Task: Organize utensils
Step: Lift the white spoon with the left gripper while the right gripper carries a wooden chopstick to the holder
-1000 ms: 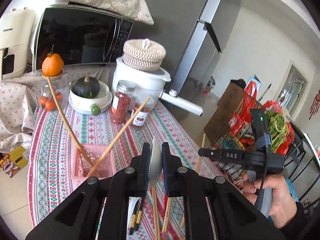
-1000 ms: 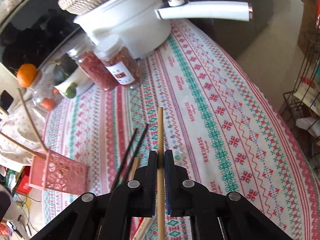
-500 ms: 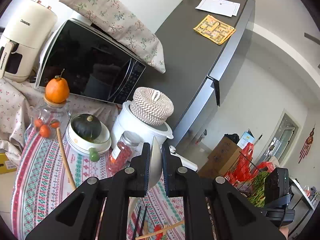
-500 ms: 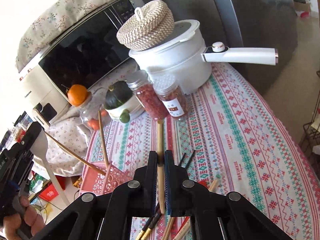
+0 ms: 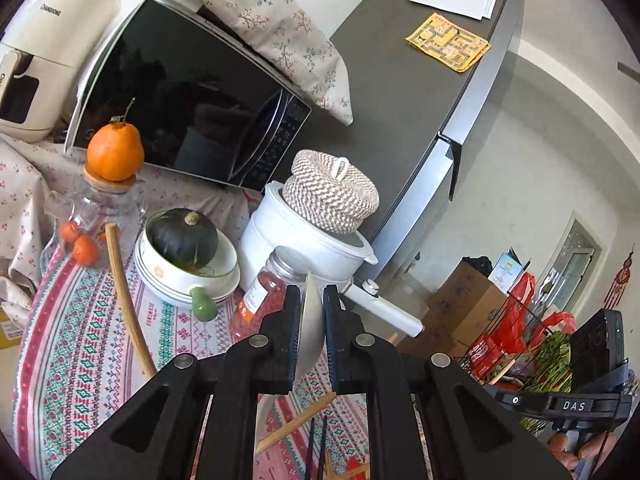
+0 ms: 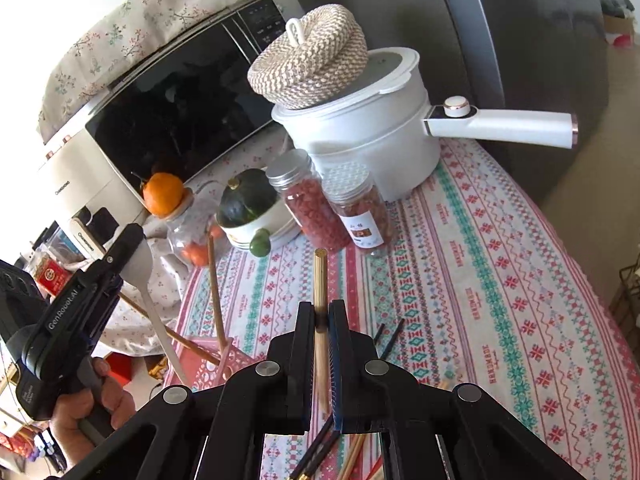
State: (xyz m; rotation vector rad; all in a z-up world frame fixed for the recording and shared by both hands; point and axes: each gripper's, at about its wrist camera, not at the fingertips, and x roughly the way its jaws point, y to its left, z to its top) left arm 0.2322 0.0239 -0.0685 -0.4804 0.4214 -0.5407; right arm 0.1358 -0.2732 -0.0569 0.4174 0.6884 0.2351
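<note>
White plastic spoon [image 6: 149, 296]: clamped by its bowl between the closed jaws of the left gripper [image 6: 120, 256], handle slanting down toward the pink perforated plastic basket [image 6: 208, 364] at the table's left edge. Two long bamboo chopsticks [image 6: 214, 292] are seen leaning out of that basket; one rises in front of the glass jar topped with an orange [image 6: 188, 216]. In the left wrist view the spoon's bowl [image 5: 310, 328] is seen edge-on between the pads.

Centre: a round bamboo chopstick [image 6: 320, 304] is gripped by the right gripper [image 6: 320, 320], jaws shut on it, tip pointing up toward two red-filled glass jars [image 6: 316, 208]. Black chopsticks [image 6: 390, 338] and more bamboo ones lie loose on the patterned red-and-green tablecloth [image 6: 500, 280] just under the gripper.

Right: bare cloth is seen as far as the table's rounded edge. The white pot with a long handle [image 6: 372, 128], a woven rope lid on top, stands at the back beside the grey fridge [image 6: 520, 20].
</note>
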